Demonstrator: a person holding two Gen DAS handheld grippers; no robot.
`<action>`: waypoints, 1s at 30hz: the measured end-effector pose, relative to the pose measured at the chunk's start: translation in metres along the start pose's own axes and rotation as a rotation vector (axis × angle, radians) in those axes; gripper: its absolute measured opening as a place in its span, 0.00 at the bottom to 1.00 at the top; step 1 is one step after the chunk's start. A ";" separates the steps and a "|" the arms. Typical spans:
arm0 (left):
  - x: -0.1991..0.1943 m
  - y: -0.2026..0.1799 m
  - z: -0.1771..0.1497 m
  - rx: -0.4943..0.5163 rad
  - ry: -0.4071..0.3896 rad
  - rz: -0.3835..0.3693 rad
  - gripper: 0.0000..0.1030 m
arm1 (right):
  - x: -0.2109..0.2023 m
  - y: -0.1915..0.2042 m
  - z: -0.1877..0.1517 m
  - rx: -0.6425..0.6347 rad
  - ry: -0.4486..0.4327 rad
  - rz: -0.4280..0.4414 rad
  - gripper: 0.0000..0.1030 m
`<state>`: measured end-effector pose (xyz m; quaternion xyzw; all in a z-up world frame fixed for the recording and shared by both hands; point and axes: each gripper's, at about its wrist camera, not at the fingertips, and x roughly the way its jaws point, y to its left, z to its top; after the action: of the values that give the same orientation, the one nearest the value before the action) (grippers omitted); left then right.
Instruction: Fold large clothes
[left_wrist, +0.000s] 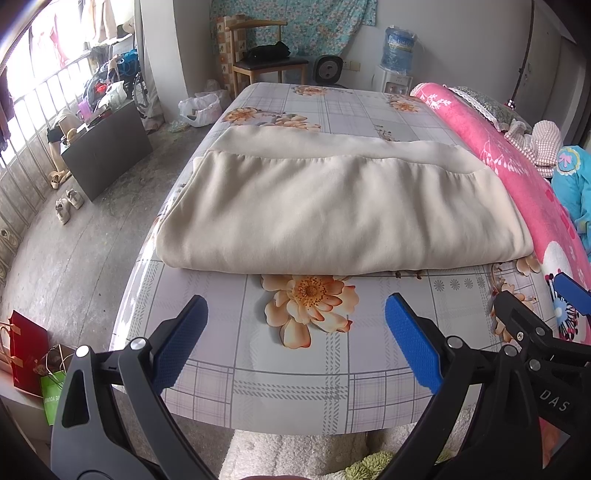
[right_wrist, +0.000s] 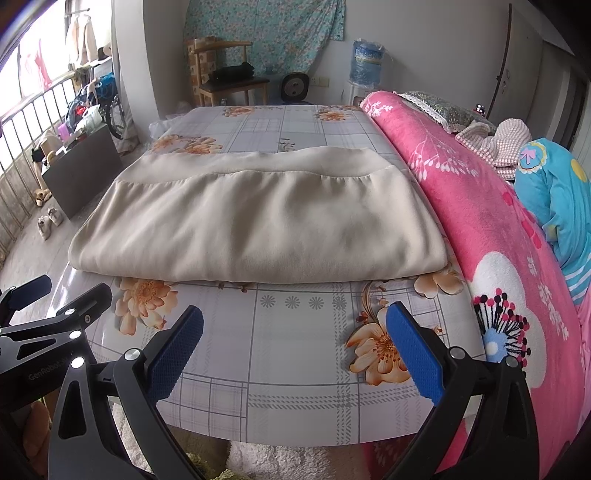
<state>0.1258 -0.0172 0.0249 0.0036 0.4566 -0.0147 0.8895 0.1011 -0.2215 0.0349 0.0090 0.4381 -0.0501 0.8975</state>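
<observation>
Ahead of both tongs, folded cream garment (left_wrist: 332, 210) on floral bed sheet (left_wrist: 295, 373), near fold edge clear of left gripper (left_wrist: 295, 343) and right gripper (right_wrist: 295, 350), both spread apart, holding nothing, bare sheet between, pink blanket (right_wrist: 498, 240) bordering right.

folded beige garment (right_wrist: 258, 221), floral bed (right_wrist: 295, 350)

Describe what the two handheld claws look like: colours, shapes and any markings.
Both the left claw and right claw have black plastic arms with silver rivets and flat, blue, textured pads. White lettering shows: "DAS" on the right claw, "GenRobot" on the left. No sleeves or cables show.
</observation>
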 end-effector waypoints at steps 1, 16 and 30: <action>0.001 0.000 0.000 0.000 0.002 0.000 0.90 | 0.000 0.000 0.000 0.000 0.000 0.000 0.94; 0.001 0.000 0.000 -0.001 0.003 0.000 0.90 | -0.001 0.000 0.000 0.002 0.000 -0.001 0.94; 0.003 0.000 0.000 -0.005 0.006 0.002 0.90 | -0.001 0.000 0.001 0.001 -0.001 -0.003 0.94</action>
<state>0.1276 -0.0169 0.0225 0.0021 0.4595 -0.0126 0.8881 0.1015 -0.2219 0.0361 0.0084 0.4376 -0.0517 0.8977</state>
